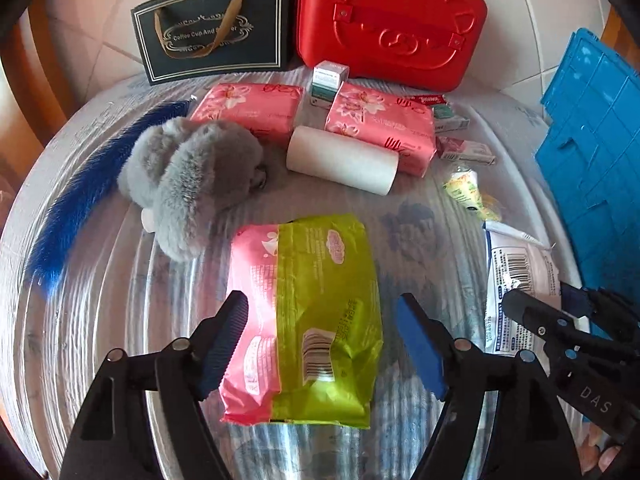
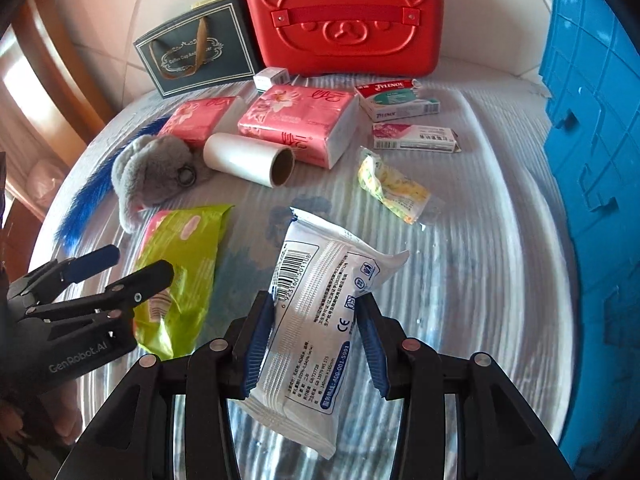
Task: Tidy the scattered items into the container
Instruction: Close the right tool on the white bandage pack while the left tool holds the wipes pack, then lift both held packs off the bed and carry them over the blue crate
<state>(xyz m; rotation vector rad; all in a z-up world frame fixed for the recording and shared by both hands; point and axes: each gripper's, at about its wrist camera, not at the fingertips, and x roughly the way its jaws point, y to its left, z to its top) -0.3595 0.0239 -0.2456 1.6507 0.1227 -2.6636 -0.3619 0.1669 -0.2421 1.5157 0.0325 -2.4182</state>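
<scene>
Both wrist cams steep-down, close over table point(image 1: 100, 280). Left looks past its tongs point(image 1: 320, 344), right past its own point(image 2: 316, 340); shared: clutter ahead, red case point(image 2: 344, 20) beyond.

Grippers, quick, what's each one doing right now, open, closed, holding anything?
Left gripper: open, jaws either side of the pink and green wipes pack, pads not pressing it.
Right gripper: shut on the white wet-wipes packet.

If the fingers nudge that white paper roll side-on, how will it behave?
The white paper roll lies on its side, so it would probably roll, likely toward the pink tissue pack behind it. The cardboard core suggests it is light and fairly stiff. The rippled table cover may slow it.
</scene>
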